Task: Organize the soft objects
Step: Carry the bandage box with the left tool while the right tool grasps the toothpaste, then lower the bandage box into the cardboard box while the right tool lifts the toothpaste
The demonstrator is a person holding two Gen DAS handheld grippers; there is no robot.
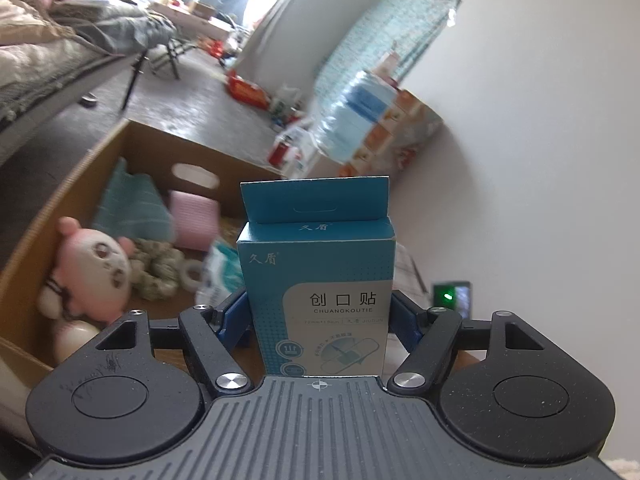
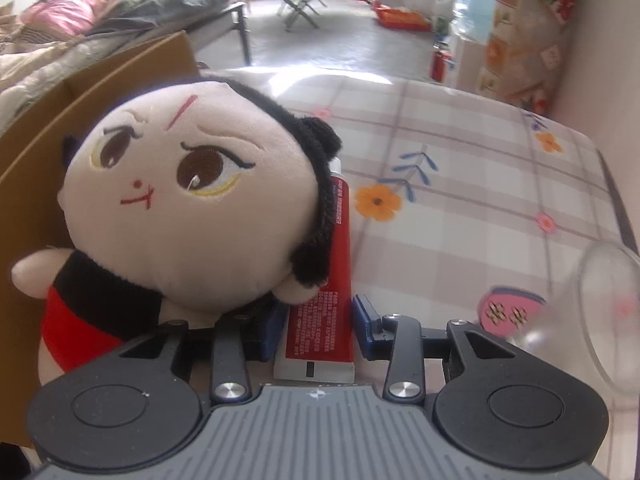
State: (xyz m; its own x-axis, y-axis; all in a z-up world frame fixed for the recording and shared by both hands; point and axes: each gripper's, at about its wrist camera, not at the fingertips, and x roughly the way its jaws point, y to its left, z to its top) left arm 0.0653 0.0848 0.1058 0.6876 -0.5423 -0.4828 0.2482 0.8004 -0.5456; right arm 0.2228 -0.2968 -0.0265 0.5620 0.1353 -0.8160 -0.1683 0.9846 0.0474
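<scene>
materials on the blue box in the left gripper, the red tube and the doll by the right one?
Blue box: looks like thin printed card, slight sheen; folded hang-tab and crisp creased edges.
Red tube: probably laminate or soft metal, glossy print; flat crimped silver end.
Doll: plush fabric, matte short pile, embroidered eyes, fuzzy black hair.
Left gripper clamps the box; right gripper straddles the tube, contact unclear.
</scene>
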